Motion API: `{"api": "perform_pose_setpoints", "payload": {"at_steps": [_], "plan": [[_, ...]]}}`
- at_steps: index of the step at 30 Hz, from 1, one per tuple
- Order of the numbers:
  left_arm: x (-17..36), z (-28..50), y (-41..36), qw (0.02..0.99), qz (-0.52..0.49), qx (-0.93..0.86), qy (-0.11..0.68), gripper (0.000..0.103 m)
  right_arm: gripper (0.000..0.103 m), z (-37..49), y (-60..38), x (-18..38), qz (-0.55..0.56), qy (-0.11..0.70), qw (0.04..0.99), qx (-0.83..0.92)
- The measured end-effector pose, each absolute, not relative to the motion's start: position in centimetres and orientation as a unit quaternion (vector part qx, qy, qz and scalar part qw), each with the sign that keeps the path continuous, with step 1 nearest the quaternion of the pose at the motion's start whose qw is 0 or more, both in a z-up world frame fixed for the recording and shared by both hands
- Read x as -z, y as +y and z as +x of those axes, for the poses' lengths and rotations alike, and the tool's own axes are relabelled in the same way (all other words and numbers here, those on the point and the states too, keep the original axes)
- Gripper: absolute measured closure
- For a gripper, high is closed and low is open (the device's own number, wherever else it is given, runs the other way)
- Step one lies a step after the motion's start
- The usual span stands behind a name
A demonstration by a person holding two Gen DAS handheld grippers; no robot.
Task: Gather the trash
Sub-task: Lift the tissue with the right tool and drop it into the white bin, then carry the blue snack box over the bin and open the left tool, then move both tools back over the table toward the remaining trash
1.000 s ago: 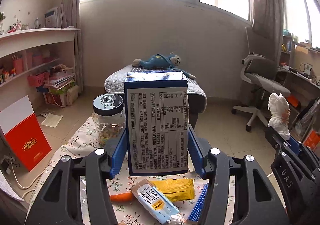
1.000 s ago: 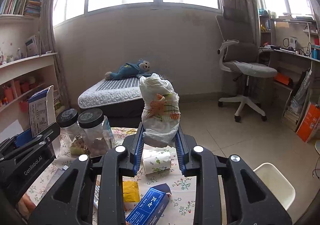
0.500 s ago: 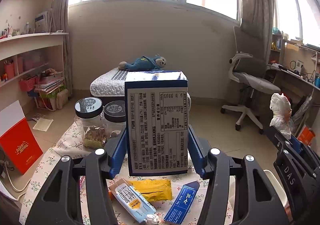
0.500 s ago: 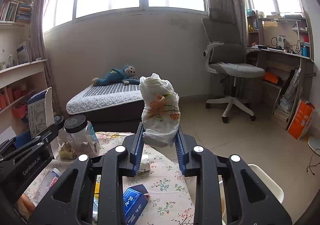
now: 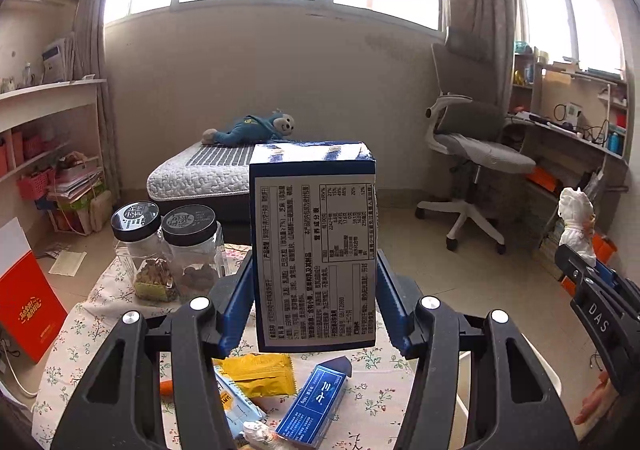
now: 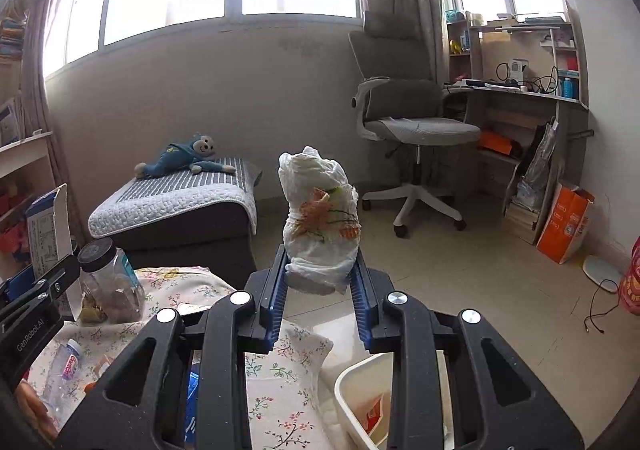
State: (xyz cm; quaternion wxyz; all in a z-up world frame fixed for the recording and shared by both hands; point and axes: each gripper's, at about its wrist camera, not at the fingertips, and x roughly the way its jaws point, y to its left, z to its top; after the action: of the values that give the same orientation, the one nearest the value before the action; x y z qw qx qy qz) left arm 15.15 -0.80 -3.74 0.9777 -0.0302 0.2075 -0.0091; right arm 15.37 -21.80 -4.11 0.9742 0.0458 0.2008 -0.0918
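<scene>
Below and just right of the right gripper (image 6: 320, 290) stands a white bin (image 6: 352, 382) with an orange scrap lying in it. To the left of the left gripper (image 5: 314, 306), two clear jars (image 5: 168, 250) with black lids stand side by side on the flowered tablecloth (image 5: 92, 330), each with snacks at the bottom; the right wrist view shows only one of them.

The left gripper is clamped on one upright blue box (image 5: 314, 250), printed label facing the camera. The right gripper is pinched narrow around one crumpled white wad (image 6: 320, 222) with an orange print.

Under the left gripper lie one yellow packet (image 5: 260, 370), one flat blue carton (image 5: 316, 402) and one pale wrapper (image 5: 236, 406).

A second ago the right gripper hung over the tablecloth; now it is past the edge, over floor and bin. Both grips are unchanged.
</scene>
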Motion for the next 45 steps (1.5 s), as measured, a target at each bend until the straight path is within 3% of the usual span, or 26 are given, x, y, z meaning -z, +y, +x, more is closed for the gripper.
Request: {"api": "perform_pose_setpoints", "payload": {"at_steps": [8, 10, 12, 18, 35, 36, 37, 39, 45], "plan": [[4.4, 15.1, -4.3, 0.975, -0.016, 0.038, 0.219, 0.047, 0.068, 15.7, -27.1, 6.4, 0.045, 0.261, 0.954, 0.142], [4.7, 15.2, -5.4, 0.973, -0.014, 0.050, 0.226, 0.047, 0.058, 15.4, -28.1, 6.6, 0.044, 0.263, 0.951, 0.157], [5.0, 15.4, -6.8, 0.970, -0.011, 0.066, 0.235, 0.047, 0.040, 14.8, -29.2, 6.7, 0.047, 0.261, 0.948, 0.175], [6.2, 15.8, -11.6, 0.957, -0.002, 0.119, 0.264, 0.047, 0.010, 12.3, -34.0, 6.0, 0.076, 0.229, 0.938, 0.250], [7.8, 17.7, -25.0, 0.912, -0.020, 0.226, 0.342, 0.047, 0.007, 8.3, -42.3, 5.8, 0.094, 0.201, 0.906, 0.360], [7.9, 17.8, -25.7, 0.908, -0.019, 0.234, 0.348, 0.045, 0.007, 8.2, -42.7, 5.7, 0.096, 0.199, 0.904, 0.365], [7.9, 17.9, -26.4, 0.903, -0.017, 0.242, 0.354, 0.033, 0.007, 8.0, -43.1, 5.7, 0.098, 0.198, 0.902, 0.371], [7.6, 18.0, -27.3, 0.901, -0.015, 0.248, 0.354, 0.023, 0.007, 7.7, -43.8, 5.7, 0.102, 0.197, 0.897, 0.381], [5.8, 17.1, -27.6, 0.931, 0.024, 0.203, 0.303, 0.012, 0.007, 7.7, -43.4, 5.6, 0.098, 0.196, 0.891, 0.399]]}}
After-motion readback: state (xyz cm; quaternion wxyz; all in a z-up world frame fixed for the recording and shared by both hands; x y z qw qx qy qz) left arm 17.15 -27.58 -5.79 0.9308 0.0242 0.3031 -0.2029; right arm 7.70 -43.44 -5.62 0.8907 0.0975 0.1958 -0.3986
